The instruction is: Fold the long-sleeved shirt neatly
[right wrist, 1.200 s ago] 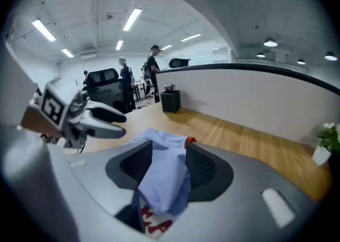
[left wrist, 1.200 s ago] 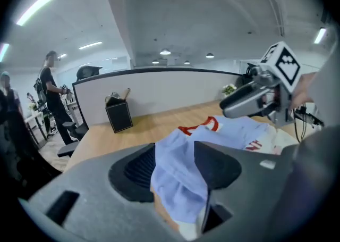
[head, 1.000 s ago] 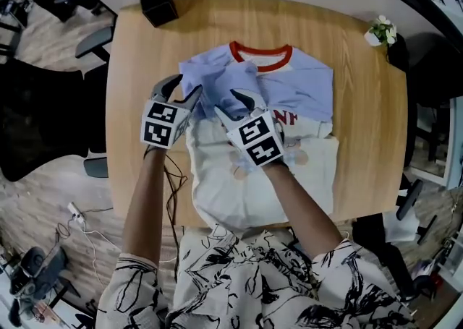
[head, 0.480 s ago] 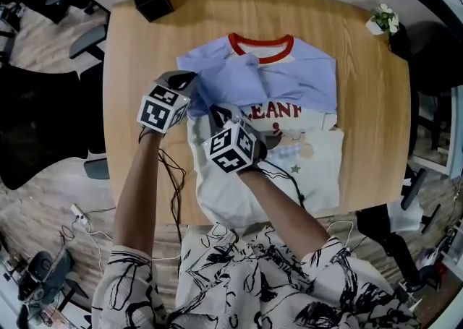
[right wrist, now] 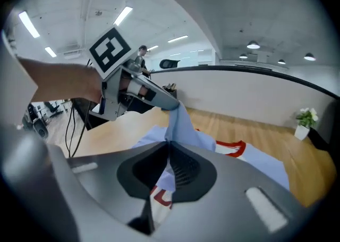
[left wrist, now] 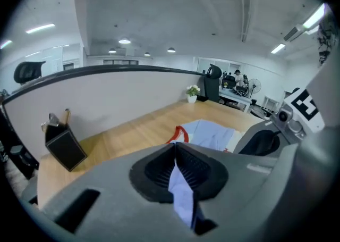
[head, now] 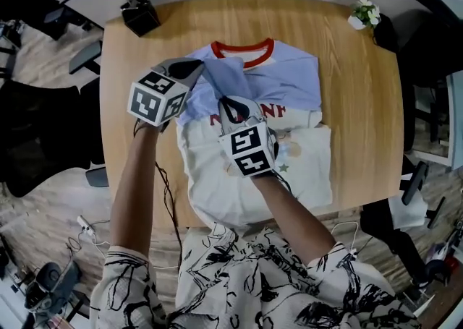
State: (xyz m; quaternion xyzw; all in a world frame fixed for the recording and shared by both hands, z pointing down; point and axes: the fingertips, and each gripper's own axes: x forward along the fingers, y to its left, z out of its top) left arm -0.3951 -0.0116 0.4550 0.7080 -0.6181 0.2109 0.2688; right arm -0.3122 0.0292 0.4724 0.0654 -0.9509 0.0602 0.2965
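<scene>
Wooden table (head: 362,89) is carrying the shirt (head: 289,168), which is lying flat at the centre, with its red collar (head: 242,53) pointing to the far side and its white hem lying at the near edge. One blue sleeve (head: 228,78) is rising off the shirt's left half and is running taut between the two grippers.

Left gripper (head: 195,67) is hovering over the far left of the shirt. Its jaws are pressing together on the sleeve (left wrist: 183,193), and a strip of blue cloth is hanging out of them toward the camera.

Right gripper (head: 235,103) is hovering over the red chest print, just right of the left gripper. Its jaws have just been closing and are now clamping a fold of the sleeve (right wrist: 178,124), which is stretching from them up to the left gripper (right wrist: 159,100).

At the far left corner a black box (head: 139,14) is standing, and at the far right corner a small potted plant (head: 364,15) is standing, both well apart from the shirt
</scene>
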